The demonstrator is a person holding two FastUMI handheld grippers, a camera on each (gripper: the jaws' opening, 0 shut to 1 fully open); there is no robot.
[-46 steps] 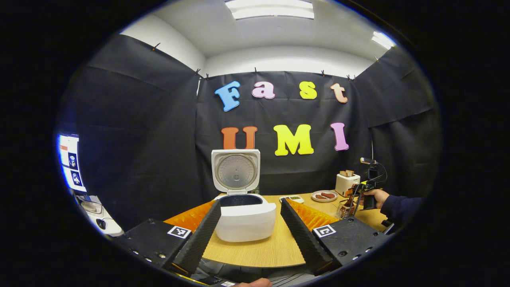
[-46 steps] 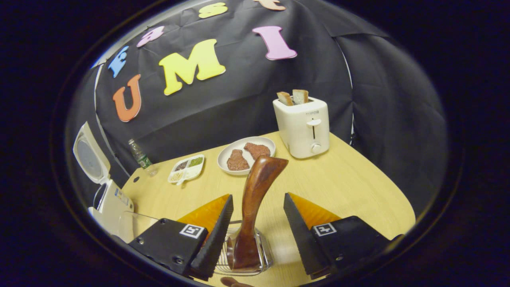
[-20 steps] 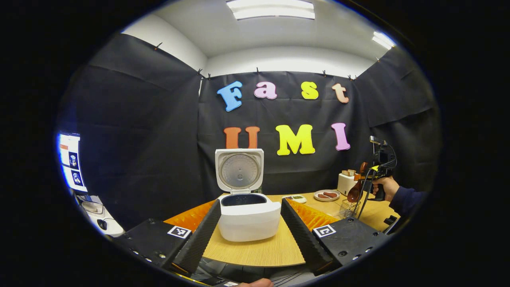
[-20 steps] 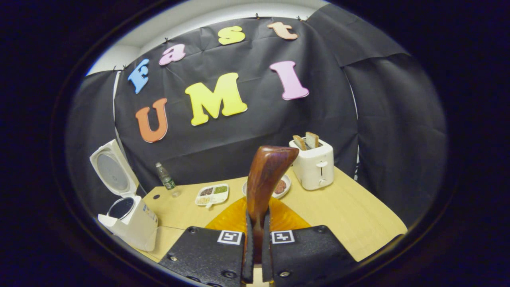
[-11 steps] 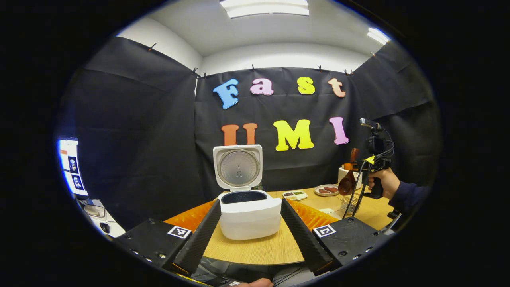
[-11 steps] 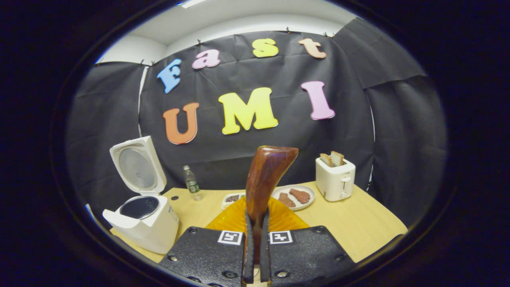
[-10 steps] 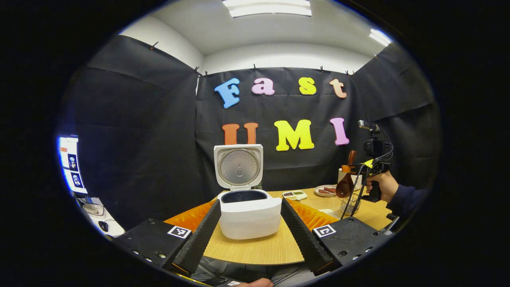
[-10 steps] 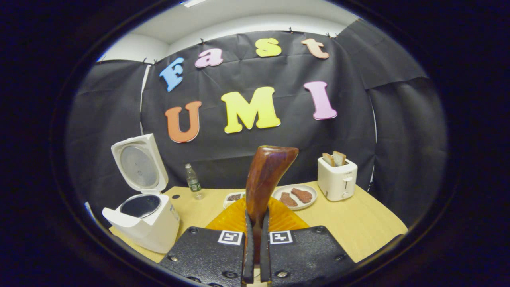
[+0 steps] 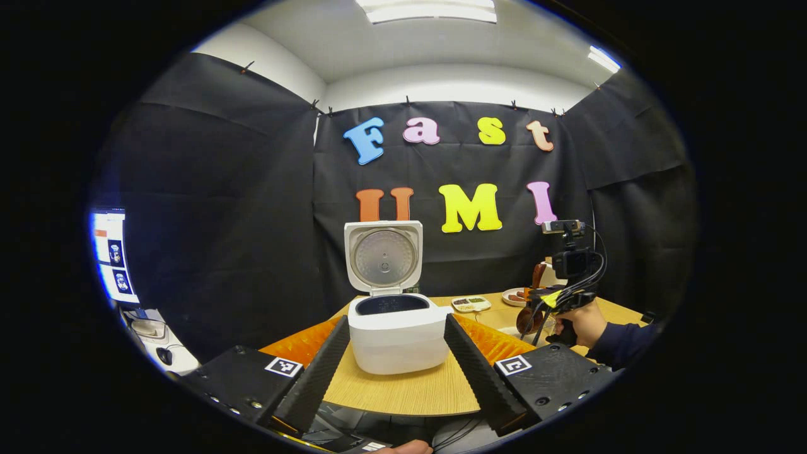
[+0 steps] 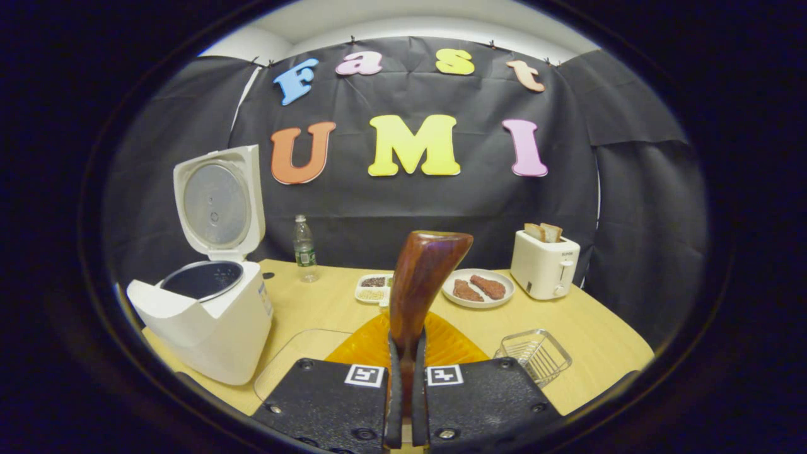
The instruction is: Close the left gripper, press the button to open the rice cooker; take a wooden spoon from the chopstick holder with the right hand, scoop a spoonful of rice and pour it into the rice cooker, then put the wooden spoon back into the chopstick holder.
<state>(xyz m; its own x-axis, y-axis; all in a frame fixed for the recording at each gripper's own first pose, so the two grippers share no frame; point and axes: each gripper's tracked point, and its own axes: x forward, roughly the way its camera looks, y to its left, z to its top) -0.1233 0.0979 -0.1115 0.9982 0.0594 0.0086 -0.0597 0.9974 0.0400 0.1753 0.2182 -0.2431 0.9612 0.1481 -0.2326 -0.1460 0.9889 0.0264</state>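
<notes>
The white rice cooker (image 9: 394, 334) stands with its lid (image 9: 383, 257) raised, straight ahead between the fingers of my left gripper (image 9: 396, 372), which is open and holds nothing. My right gripper (image 10: 404, 378) is shut on the handle of the dark wooden spoon (image 10: 421, 277), which sticks up ahead of it. In the right gripper view the open rice cooker (image 10: 208, 321) is at the left. The wire chopstick holder (image 10: 534, 355) stands at the lower right, with nothing inside it. The left gripper view has the right gripper (image 9: 555, 296) and the spoon bowl (image 9: 526, 318) hanging below it.
A clear container (image 10: 296, 353) lies just ahead of the right gripper; its contents are unclear. Farther back on the wooden table (image 10: 592, 340) are a water bottle (image 10: 304, 248), a divided dish (image 10: 372, 288), a plate of meat (image 10: 478, 288) and a toaster (image 10: 543, 265).
My right gripper shut on the spoon, lifted it out of the holder, then swung left and lower over the table. The left gripper stayed open and barely moved.
</notes>
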